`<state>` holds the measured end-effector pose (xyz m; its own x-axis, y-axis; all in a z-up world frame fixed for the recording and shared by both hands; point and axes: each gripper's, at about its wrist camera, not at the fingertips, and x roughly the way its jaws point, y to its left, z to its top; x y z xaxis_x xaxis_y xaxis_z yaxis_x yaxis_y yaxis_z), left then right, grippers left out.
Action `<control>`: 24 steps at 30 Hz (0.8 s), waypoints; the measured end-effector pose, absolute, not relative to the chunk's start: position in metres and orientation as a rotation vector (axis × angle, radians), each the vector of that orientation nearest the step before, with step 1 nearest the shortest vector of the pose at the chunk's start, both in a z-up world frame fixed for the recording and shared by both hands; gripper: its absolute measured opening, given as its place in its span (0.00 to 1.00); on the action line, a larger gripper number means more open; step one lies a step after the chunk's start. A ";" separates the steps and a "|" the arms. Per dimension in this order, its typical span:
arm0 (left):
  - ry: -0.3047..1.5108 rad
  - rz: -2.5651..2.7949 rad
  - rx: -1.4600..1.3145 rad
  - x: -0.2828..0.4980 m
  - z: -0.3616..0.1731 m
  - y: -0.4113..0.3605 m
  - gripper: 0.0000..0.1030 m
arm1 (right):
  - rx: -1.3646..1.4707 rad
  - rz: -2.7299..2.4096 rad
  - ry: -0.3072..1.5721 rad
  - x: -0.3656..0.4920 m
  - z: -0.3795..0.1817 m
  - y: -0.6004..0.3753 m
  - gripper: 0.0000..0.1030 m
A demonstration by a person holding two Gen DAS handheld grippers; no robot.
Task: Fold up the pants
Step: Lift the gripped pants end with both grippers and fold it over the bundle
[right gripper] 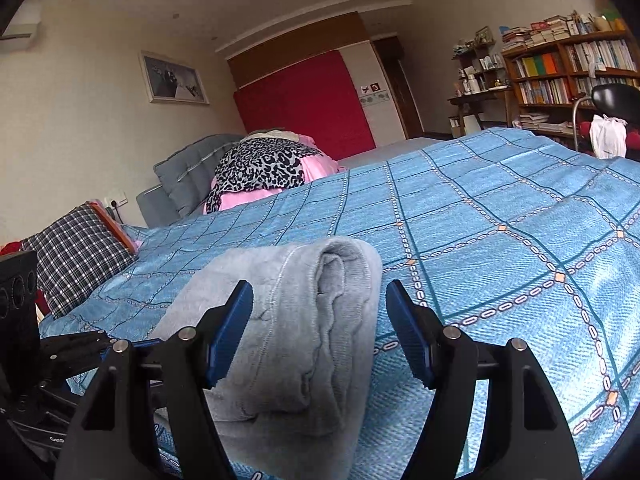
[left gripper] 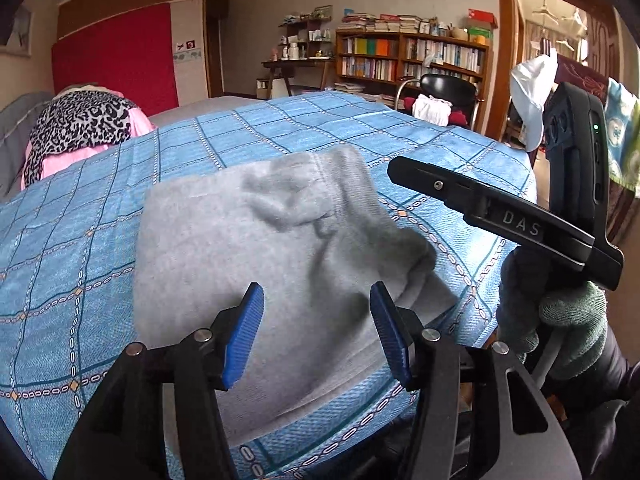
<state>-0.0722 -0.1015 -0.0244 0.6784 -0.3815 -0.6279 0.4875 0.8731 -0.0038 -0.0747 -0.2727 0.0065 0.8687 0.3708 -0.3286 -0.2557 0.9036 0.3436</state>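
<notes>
Grey pants [left gripper: 256, 248] lie folded into a compact stack near the front edge of a bed with a blue checked cover [left gripper: 120, 216]. My left gripper [left gripper: 317, 328] is open and empty, hovering just in front of the pants. In the right wrist view the pants [right gripper: 288, 320] show their ribbed waistband on top. My right gripper [right gripper: 319, 332] is open and empty, its blue pads [right gripper: 230, 334] either side of the stack's near end without touching it. The right gripper's body [left gripper: 520, 220] shows at the right in the left wrist view, held by a gloved hand.
A leopard-print and pink pile [right gripper: 264, 172] lies at the bed's head by a grey headboard. A checked pillow [right gripper: 76, 260] sits at the left. A bookshelf [left gripper: 412, 56], a desk and a black chair [left gripper: 444, 92] stand beyond the bed. The bed cover [right gripper: 500, 240] stretches right.
</notes>
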 end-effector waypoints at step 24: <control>0.705 -0.588 0.062 -0.063 -0.045 -0.068 0.58 | 0.283 0.246 0.615 -0.014 -0.050 -0.269 0.75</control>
<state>-0.0631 -0.0684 -0.0446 0.6072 -0.4883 -0.6269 0.5289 0.8371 -0.1398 -0.0138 -0.2691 -0.0499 0.7901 0.3082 -0.5299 -0.1418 0.9328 0.3312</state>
